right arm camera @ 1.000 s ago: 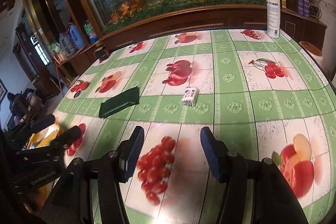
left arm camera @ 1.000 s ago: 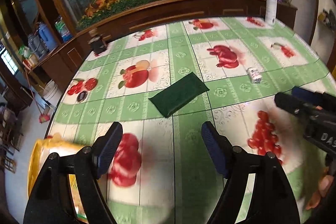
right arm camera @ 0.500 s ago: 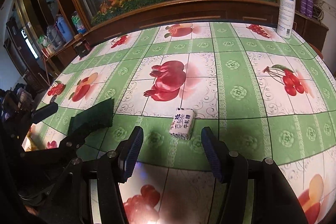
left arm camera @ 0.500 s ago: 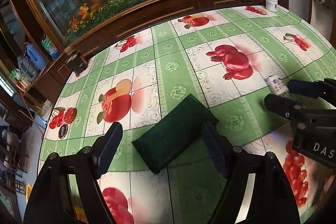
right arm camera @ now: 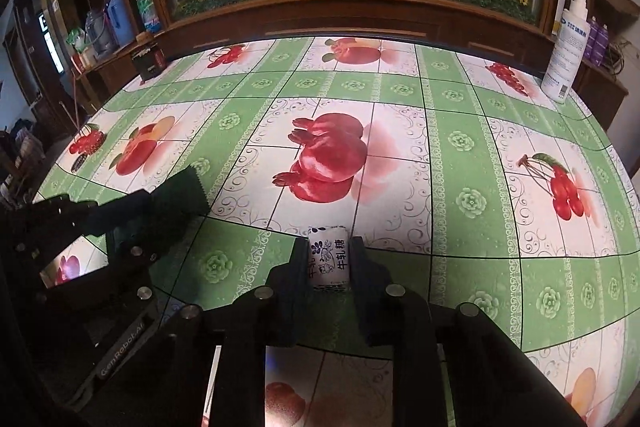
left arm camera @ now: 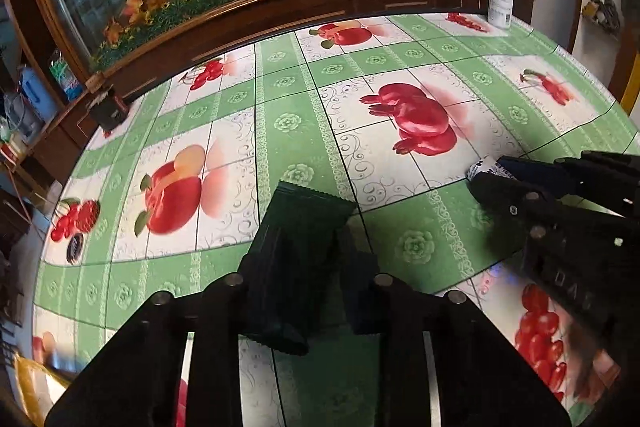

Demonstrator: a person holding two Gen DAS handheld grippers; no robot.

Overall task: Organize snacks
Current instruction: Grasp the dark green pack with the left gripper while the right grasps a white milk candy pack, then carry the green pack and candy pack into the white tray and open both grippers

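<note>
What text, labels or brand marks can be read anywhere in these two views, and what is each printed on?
"牛轧糖": on the small white candy packet held in the right claw.
"GenRobot.AI": on the left claw's body, seen in the right wrist view.
"DAS": partial lettering on the right claw's body, seen in the left wrist view.
White spray bottle: blue label print, too small to read.
Dark green snack packet: no readable print.
</note>
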